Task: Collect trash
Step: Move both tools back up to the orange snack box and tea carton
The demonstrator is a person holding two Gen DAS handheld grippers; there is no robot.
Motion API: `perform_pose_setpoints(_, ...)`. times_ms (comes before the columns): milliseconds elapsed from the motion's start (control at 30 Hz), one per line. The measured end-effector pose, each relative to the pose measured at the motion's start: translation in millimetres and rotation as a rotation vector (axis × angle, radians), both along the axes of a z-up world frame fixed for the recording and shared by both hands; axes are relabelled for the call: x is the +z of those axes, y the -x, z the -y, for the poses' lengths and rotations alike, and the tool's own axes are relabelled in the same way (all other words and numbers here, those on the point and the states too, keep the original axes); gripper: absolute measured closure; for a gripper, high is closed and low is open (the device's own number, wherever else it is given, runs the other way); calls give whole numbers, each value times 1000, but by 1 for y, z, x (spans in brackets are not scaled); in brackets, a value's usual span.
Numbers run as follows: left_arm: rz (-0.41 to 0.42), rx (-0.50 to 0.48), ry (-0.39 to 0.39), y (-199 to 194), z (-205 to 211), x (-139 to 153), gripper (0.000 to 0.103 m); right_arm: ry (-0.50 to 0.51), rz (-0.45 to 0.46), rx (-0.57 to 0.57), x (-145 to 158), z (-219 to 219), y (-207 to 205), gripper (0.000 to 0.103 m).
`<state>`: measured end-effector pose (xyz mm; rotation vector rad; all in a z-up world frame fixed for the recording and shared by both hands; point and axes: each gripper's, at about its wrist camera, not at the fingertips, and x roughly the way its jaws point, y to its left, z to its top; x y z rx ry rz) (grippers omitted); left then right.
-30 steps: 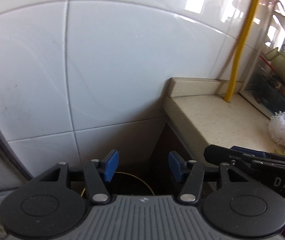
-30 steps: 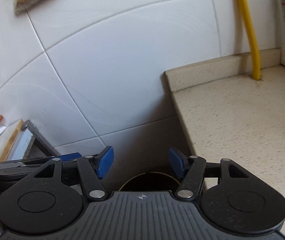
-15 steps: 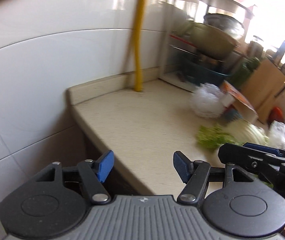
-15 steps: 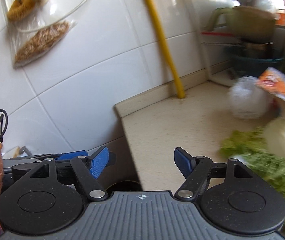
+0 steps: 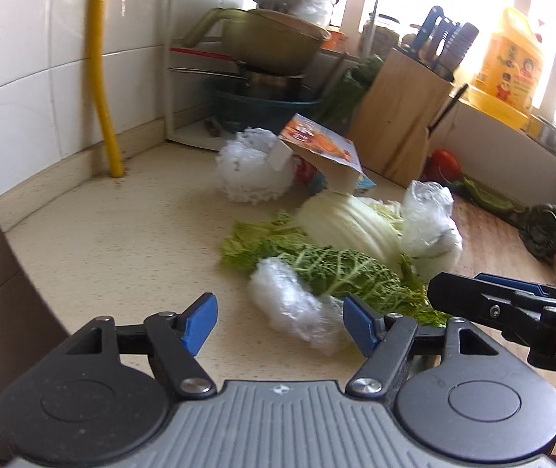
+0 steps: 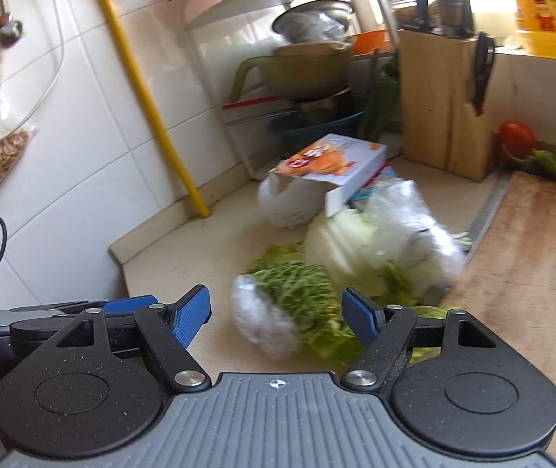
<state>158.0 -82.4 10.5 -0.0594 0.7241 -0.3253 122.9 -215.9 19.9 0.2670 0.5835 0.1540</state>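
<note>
On the beige counter (image 5: 122, 241) lies a heap of scraps. Nearest is a crumpled clear plastic wrap (image 5: 293, 312) (image 6: 262, 323) against green savoy leaves (image 5: 340, 273). Behind them are a pale cabbage piece (image 5: 348, 226), a clear plastic bag (image 5: 430, 218), a white foam net (image 5: 250, 171) and a tilted orange-printed carton (image 5: 321, 152) (image 6: 332, 163). My left gripper (image 5: 280, 321) hovers just short of the wrap, its jaws opening and gripping nothing. My right gripper (image 6: 276, 316) stands open beside it, also empty, in front of the wrap and leaves.
A wooden knife block (image 5: 399, 117), stacked pots on a rack (image 5: 270, 46) and a yellow pipe (image 5: 102, 78) stand at the back. A wooden cutting board (image 6: 531, 257) lies right, with a tomato (image 6: 516, 138) behind it. The counter ends in a drop at the left (image 5: 24, 257).
Both views have swung right, from the white tiled wall and a dark bin opening below to the counter and its scrap heap. Both pairs of jaws stand wider apart.
</note>
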Motion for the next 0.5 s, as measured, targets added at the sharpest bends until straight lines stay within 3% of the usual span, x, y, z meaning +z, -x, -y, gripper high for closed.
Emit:
perform_pose_setpoints(267, -21, -116, 1, -18, -2, -9, 35, 3, -21, -47, -8, 20, 5, 22)
perform_pose_setpoints(500, -38, -109, 36, -37, -33, -9, 35, 15, -70, -40, -14, 12, -21, 22)
